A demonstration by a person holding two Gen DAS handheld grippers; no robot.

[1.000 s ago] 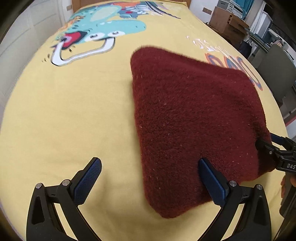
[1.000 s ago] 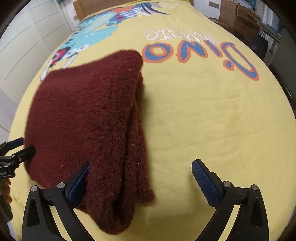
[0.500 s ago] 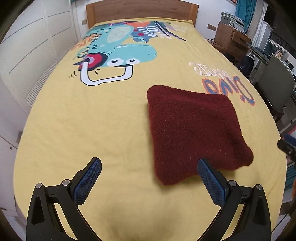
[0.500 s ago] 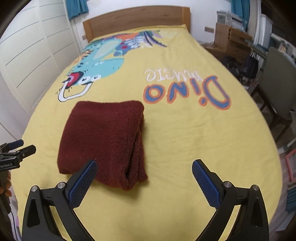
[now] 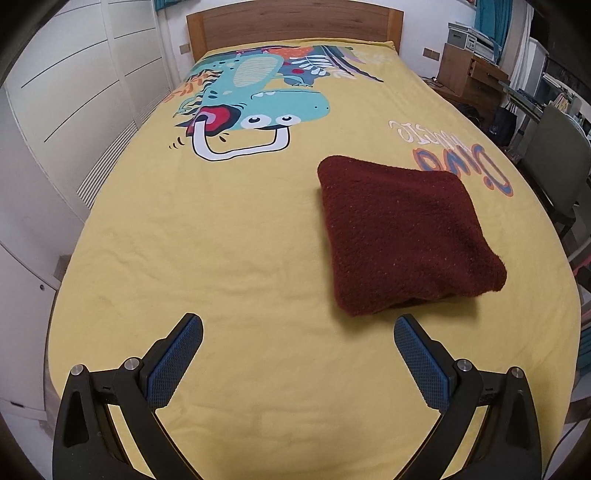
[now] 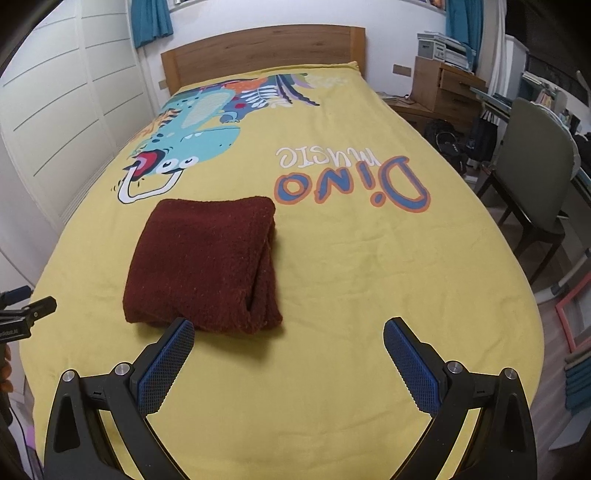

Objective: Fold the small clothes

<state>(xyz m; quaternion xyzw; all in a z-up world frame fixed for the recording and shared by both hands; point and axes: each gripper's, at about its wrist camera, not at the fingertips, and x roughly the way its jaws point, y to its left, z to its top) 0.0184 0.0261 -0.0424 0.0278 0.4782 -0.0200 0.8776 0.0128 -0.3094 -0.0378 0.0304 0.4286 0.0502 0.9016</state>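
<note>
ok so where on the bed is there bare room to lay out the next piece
Most of the yellow bedspread is bare: the wide stretch left of the folded dark red cloth, up to the dinosaur print, and the strip right of it below the Dino lettering. Only the cloth's own spot is taken.

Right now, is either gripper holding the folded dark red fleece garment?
No: the garment lies free on the yellow bedspread, both grippers open.

A bedroom in a home. A bed (image 6: 332,258) fills the middle, under a yellow bedspread (image 5: 221,240) printed with a cartoon dinosaur (image 5: 258,99), its wooden headboard (image 6: 258,48) at the far wall. White panelled wardrobe doors (image 6: 66,110) line the left; on the right stand a wooden drawer unit (image 6: 443,88) and a grey chair (image 6: 532,166). Teal curtains (image 6: 153,18) hang at the far windows.
</note>
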